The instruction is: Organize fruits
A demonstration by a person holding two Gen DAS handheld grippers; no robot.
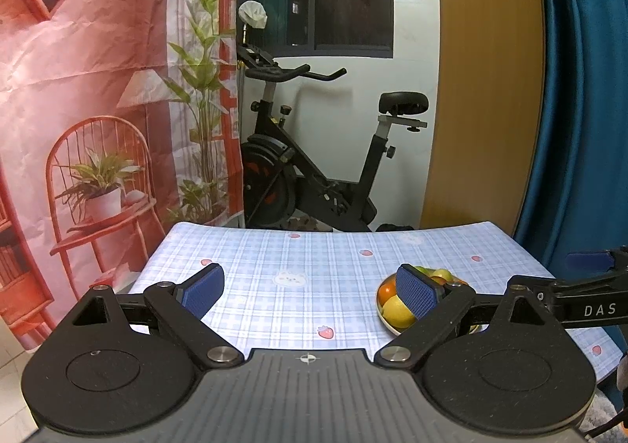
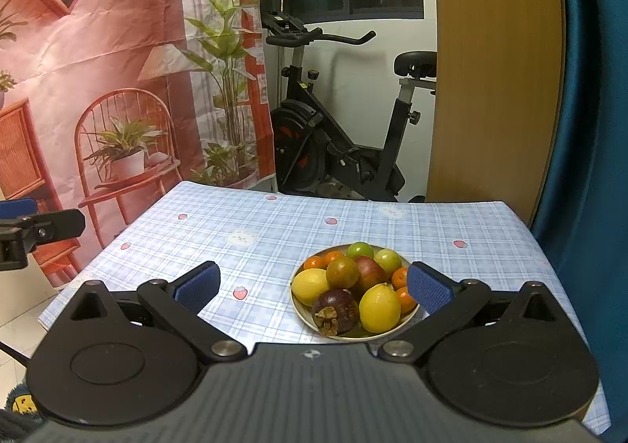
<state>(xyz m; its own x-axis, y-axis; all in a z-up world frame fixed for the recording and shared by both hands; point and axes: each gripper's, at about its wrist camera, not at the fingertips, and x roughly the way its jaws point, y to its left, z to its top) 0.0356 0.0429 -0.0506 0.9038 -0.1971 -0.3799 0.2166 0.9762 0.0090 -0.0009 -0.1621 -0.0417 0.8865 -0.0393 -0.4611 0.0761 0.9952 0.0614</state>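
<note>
Yellow, orange, green and dark purple fruits (image 2: 353,286) lie heaped together on one plate (image 2: 392,331) on the checked worktop (image 2: 255,223), towards its right side; no fruit shows loose on the cloth. That fits either fruit already gathered or a pile waiting to be sorted out, and nothing shown settles which.

From the right hand-held gripper (image 2: 312,288) the plate lies straight ahead and slightly right, its right pad (image 2: 428,292) over the plate's right rim; jaws spread wide, holding nothing. From the left hand-held gripper (image 1: 310,292) the plate (image 1: 386,325) sits off to the right, half hidden behind the right pad (image 1: 416,296); jaws likewise spread and empty. The right one looks nearer and squarer to the pile. The heap is roundish, with no clear long axis.

Readable writing: "DAS" in white on the right gripper's black finger, seen at the left view's right edge. No fruit labels show.
</note>
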